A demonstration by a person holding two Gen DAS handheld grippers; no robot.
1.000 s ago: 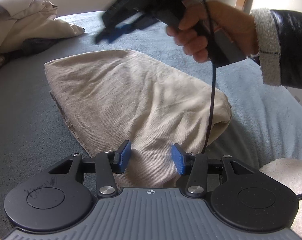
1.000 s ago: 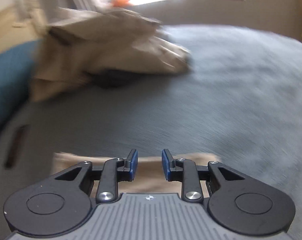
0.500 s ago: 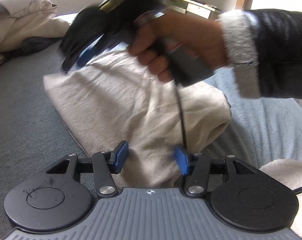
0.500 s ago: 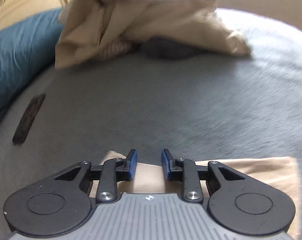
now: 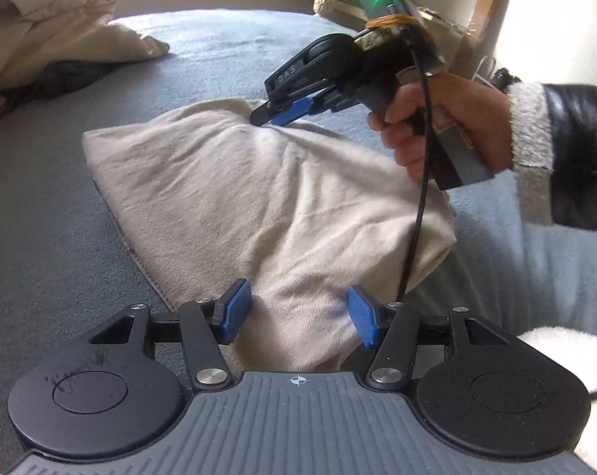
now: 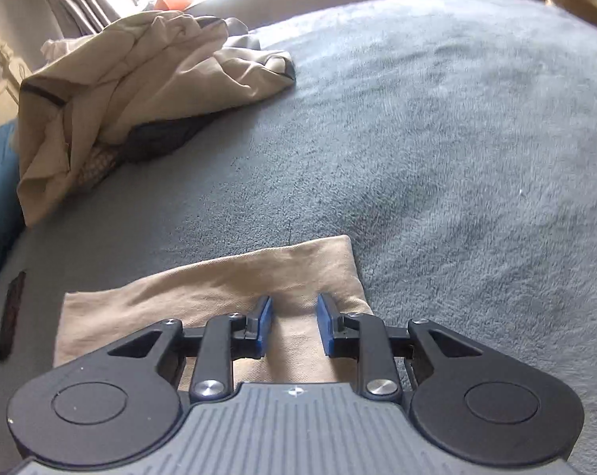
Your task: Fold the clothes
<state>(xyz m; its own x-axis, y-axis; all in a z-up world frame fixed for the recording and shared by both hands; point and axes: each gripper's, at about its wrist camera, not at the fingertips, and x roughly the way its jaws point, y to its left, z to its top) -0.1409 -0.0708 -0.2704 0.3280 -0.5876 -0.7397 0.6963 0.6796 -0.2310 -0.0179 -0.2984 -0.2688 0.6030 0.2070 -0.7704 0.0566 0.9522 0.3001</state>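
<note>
Left wrist view, garment: the beige garment (image 5: 259, 198) lies already folded on the grey blanket (image 5: 41, 237), in the middle of the picture; its near end is between the blue pads of the left gripper (image 5: 296, 312).
Long axis: it runs from about 11 o'clock, at the far squared corner, to about 5 o'clock, at the thick rounded fold; the seamed edge is on the 8 o'clock side.
Left gripper: its jaws have just been opening and now stand medium wide; the cloth lies between the pads, but they do not seem to press it.
Right gripper (image 5: 282, 114): at 1 o'clock over the far edge, tips touching the cloth or very near it. In the right wrist view the right gripper (image 6: 294, 324) has a narrow gap with cloth under it, not pinched.
Right hand (image 5: 437, 126): it holds the handle, and a black cable (image 5: 417, 198) hangs across the garment.
Step, my judgement: pressing and squaring the finished fold.
How to do well: press flat along the axis; do not drag the top layer; keep the cable off the cloth.
Further away: a pile of unfolded clothes (image 6: 132, 91) waits at 10 o'clock.
</note>
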